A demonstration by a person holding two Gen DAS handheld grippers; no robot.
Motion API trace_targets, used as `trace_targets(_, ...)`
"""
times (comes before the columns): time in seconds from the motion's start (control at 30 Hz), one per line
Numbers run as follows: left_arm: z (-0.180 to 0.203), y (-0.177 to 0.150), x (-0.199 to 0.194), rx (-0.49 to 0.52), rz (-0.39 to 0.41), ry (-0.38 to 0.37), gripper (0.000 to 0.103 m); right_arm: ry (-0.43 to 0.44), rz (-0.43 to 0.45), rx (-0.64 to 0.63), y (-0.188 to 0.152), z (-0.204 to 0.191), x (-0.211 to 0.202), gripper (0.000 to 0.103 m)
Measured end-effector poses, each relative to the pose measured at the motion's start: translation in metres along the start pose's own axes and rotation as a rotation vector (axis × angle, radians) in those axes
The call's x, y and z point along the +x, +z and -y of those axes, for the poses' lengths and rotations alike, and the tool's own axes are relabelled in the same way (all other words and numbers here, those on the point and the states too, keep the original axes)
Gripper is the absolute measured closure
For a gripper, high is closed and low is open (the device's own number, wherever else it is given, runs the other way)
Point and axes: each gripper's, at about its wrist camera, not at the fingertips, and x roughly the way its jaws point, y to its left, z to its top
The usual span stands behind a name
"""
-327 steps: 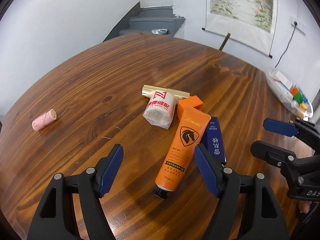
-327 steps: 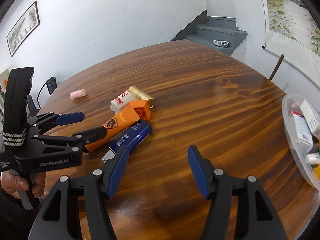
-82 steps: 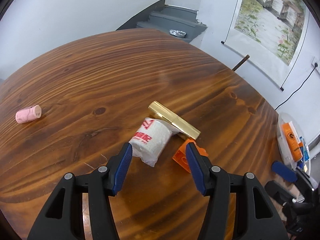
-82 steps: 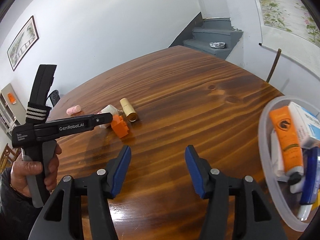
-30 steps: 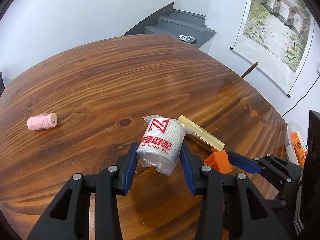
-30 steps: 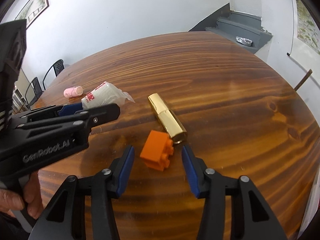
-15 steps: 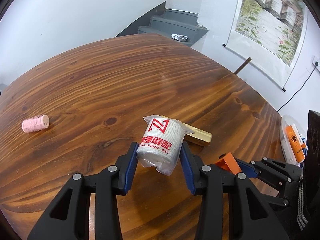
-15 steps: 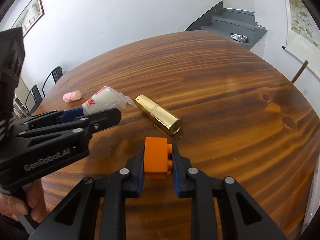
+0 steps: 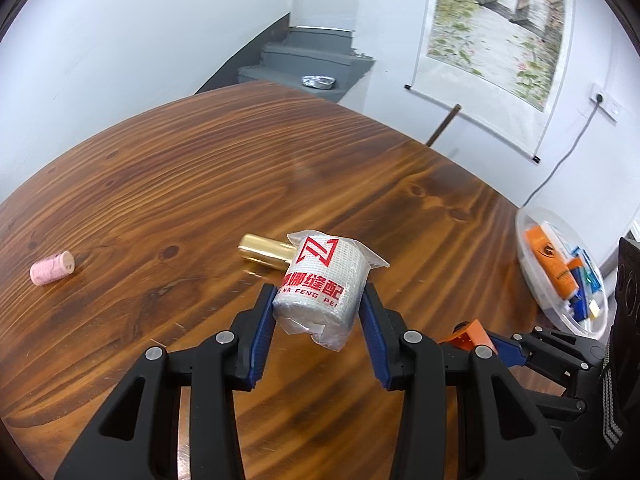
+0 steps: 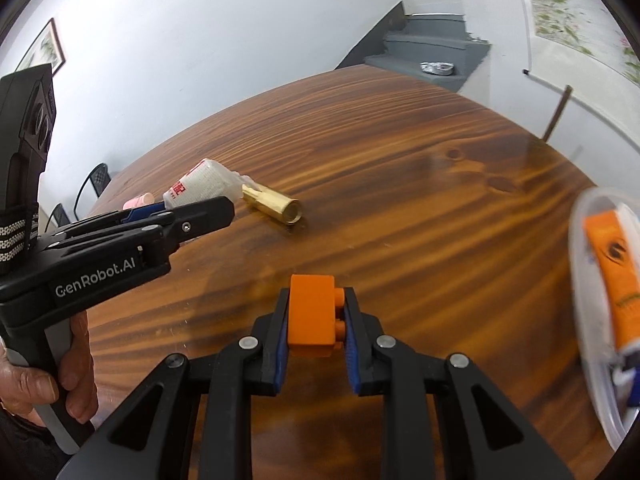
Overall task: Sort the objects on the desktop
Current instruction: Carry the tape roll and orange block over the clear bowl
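Left gripper (image 9: 318, 312) has its fingers clamped on the white plastic-wrapped bandage roll with red lettering (image 9: 322, 286), held up off the round dark wooden table (image 9: 200, 184). Right gripper (image 10: 315, 330) is squeezed shut on the orange plastic building brick (image 10: 312, 312), also lifted. The shiny gold tube (image 10: 274, 202) and small pink roller (image 9: 52, 269) lie on the table, with the clear plastic bin (image 9: 536, 280) of sorted stuff at the right edge.

A lived-in home room, by the look of it. A large round wooden surface (image 9: 280, 168) with strong grain fills the middle of both views. On the white wall at the upper right of the left wrist view hangs a painted scroll (image 9: 496, 20) of a stone bridge. Grey steps (image 9: 308, 64) rise at the top centre. A framed picture (image 10: 44, 46) hangs upper left in the right wrist view, with dark chairs (image 10: 94, 180) below it.
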Motion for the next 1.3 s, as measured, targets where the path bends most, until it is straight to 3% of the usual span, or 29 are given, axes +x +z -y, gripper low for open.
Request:
trace_targets(0.3,0.034,-0.006,-0.018,0.057,0.025,-0.069,0.058,-0.087,0.042,0.054,-0.02,0.027,-0.039,0.077)
trace_targets(0.57,0.07,-0.016,-0.023,0.094,0.016,-0.131,0.058,-0.149,0.147,0.127,-0.029,0.065,-0.091,0.077)
trace_targets(0.93,0.133,-0.021,-0.025,0.139,-0.003,-0.226,0.058,-0.341,0.289,0.193,-0.044,0.131,-0.147,0.077)
trace_targets(1.07,0.156,-0.019,-0.024,0.158,-0.01,-0.25,0.058,-0.361,0.306,0.221,-0.048,0.155,-0.154,0.077)
trace_targets(1.3,0.191,-0.012,-0.022,0.199,-0.011,-0.266,0.058,-0.311,0.271,0.239,-0.049,0.176,-0.139,0.077)
